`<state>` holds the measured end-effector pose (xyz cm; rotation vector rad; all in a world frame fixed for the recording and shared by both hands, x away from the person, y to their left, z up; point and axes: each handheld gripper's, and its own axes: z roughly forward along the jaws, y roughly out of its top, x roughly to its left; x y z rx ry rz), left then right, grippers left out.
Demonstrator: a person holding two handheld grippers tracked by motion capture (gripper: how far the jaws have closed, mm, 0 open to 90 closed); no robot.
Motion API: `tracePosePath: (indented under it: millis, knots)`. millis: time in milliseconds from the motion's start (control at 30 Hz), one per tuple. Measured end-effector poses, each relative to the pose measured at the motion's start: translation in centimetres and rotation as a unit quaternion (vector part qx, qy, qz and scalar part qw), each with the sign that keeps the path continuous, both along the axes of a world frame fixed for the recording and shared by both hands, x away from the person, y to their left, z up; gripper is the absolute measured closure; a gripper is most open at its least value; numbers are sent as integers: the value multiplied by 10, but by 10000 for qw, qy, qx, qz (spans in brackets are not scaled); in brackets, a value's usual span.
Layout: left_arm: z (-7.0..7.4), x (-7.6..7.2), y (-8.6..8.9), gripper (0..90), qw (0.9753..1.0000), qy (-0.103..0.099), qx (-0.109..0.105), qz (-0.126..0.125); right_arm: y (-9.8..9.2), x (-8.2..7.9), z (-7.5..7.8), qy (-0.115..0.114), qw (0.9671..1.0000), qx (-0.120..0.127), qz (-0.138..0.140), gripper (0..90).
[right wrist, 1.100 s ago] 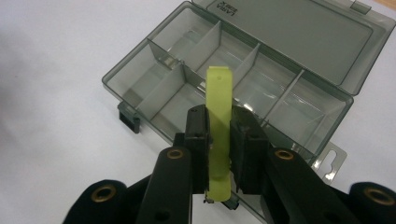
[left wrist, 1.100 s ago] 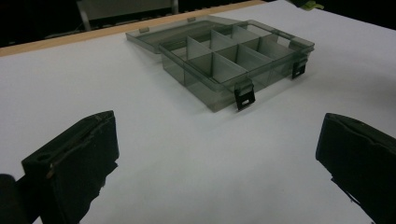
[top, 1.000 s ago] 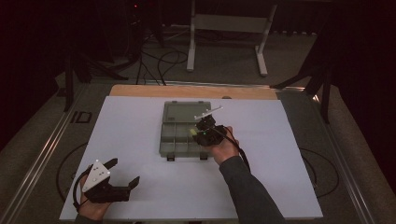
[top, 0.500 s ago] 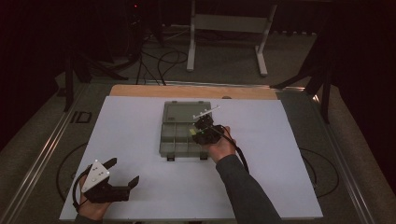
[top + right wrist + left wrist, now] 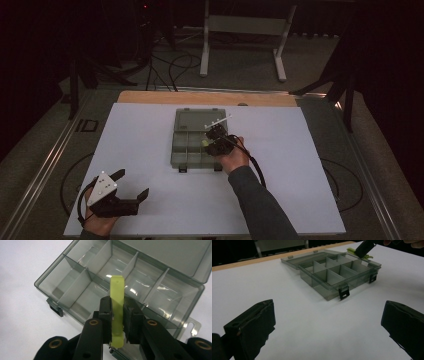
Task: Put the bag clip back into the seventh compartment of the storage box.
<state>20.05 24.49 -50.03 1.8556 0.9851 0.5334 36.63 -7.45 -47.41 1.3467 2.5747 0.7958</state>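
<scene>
From the high view, a smoky translucent plastic organizer box [image 5: 195,145] lies open on the white counter [image 5: 140,145], its flat lid folded back. The right gripper [image 5: 214,141] hangs over the box's right edge, while the left gripper [image 5: 131,186] rests near the counter's front left corner, jaws spread.

In the left gripper view, the blunt black jaws stand wide apart with nothing between them; the box [image 5: 332,272] shows thin dividers and two black latches.

In the right gripper view, the right gripper [image 5: 117,312] is clamped on a flat yellow-green plastic strip [image 5: 117,290] with a rounded end, held above the box's rectangular compartments [image 5: 82,285].
</scene>
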Motion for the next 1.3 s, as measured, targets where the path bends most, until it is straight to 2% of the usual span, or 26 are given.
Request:
tracePosePath:
  millis: [500,633,700,800,1167,1300]
  knots:
    - [0,0,0,1,10000,3,5,-9,4,2,-9,109,9999,-121,-45,768]
    - [0,0,0,1,10000,3,6,-13,3,3,-10,160,9998,56,-66,424]
    - [0,0,0,1,10000,2,9,-11,3,3,-10,86,9999,36,-122,270]
    - [0,0,0,1,10000,0,8,-11,0,3,-8,19,9997,72,-242,145]
    - [0,0,-1,1,10000,17,28,-22,-9,-10,-1,-161,9998,70,-28,121]
    - [-1,0,-1,1,10000,18,25,-15,-20,-21,7,-341,9993,110,55,122]
